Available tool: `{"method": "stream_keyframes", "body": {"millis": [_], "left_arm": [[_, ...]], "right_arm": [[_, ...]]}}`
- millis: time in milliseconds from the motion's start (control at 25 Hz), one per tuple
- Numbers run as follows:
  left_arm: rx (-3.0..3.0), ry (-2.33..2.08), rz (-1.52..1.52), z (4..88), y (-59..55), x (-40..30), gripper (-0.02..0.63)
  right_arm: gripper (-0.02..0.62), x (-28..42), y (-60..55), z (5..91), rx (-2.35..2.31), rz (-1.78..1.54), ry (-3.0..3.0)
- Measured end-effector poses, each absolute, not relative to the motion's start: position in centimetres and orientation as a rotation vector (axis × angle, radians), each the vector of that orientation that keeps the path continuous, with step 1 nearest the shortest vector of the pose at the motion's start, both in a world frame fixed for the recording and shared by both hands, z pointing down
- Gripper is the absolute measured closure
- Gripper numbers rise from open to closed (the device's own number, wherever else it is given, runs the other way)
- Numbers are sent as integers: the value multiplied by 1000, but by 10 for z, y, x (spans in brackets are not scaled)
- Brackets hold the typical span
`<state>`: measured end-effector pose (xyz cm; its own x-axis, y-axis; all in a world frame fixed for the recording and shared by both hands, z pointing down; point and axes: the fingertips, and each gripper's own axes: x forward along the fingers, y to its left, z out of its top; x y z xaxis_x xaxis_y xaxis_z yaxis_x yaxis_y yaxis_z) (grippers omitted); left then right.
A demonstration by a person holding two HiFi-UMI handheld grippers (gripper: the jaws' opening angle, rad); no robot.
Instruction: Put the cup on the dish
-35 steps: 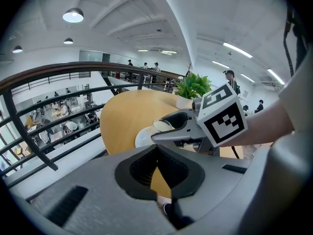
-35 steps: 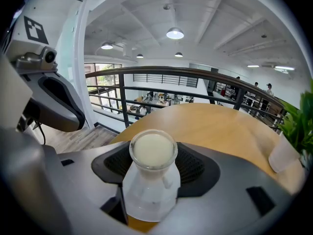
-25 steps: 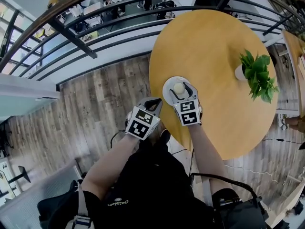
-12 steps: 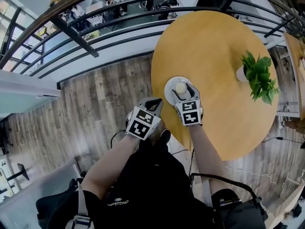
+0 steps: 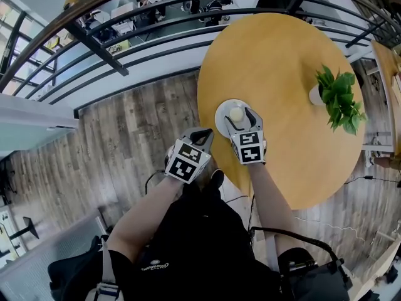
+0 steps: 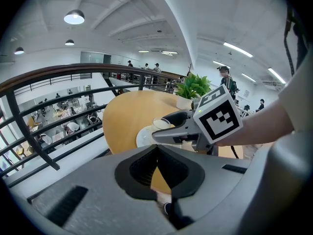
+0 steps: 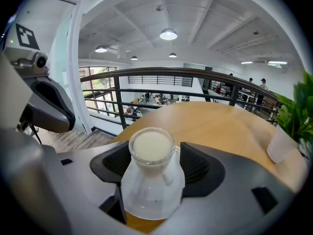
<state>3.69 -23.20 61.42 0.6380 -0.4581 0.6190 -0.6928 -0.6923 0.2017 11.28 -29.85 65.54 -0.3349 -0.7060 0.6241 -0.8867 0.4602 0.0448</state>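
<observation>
Wooden round table (image 5: 282, 74) held a white dish (image 5: 220, 119) with the cup (image 7: 151, 151) standing on it. The right gripper (image 7: 155, 166) had just been opening its fingers, which stood apart either side of the cup; a straight, level retreat would likely avoid tipping it. The left gripper (image 6: 157, 149) kept off the table, fingers closed and empty.

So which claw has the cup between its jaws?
The right gripper: the cup stands on the dish between its jaws, which have just been opening. The left gripper is shut and empty.
</observation>
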Motion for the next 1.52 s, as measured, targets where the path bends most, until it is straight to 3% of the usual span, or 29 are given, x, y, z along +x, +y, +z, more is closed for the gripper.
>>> {"method": "stream_keyframes", "body": {"millis": [1400, 1520], "left_arm": [[2511, -986, 698, 562, -228, 22, 604], [2542, -1012, 666, 547, -232, 23, 606]], "right_arm": [[305, 98, -273, 563, 1414, 347, -2280], [329, 97, -269, 549, 1447, 361, -2320]]}}
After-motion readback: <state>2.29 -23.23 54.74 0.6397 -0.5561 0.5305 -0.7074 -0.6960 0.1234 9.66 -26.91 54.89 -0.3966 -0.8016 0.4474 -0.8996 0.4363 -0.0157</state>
